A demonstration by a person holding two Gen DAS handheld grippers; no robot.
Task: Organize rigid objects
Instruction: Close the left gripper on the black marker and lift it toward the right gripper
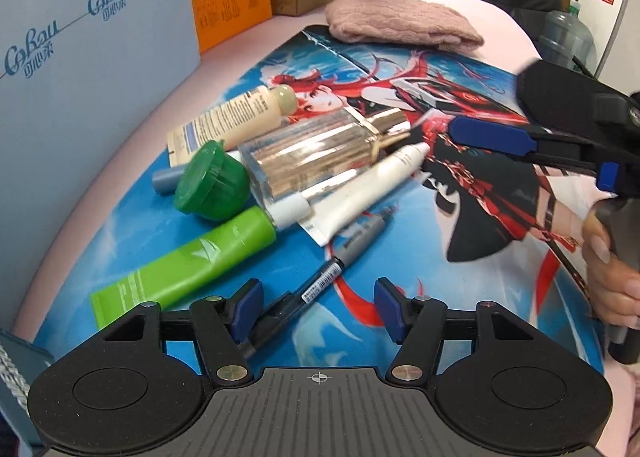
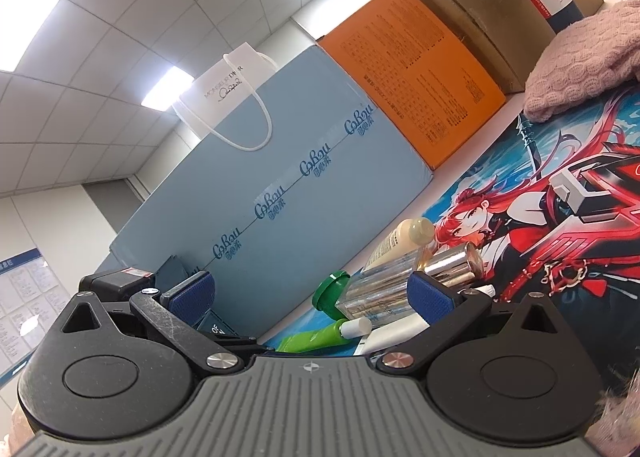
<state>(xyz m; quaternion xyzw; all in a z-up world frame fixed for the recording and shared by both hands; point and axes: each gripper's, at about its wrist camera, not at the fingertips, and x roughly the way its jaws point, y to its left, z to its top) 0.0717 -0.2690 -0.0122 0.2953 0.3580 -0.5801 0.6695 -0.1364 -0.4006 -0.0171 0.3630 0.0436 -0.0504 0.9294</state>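
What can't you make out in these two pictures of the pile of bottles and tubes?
- Grey-capped tube, left wrist view: its body is hidden behind the green round lidded jar.
- Grey marker pen, left wrist view: its lower end sits behind the left claw.
- Bright green plastic tube, right wrist view: mostly cut off by the right claw body.

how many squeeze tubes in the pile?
3: beige tube at the back, white tube beside the glass bottle, green tube in front. More may be hidden underneath.
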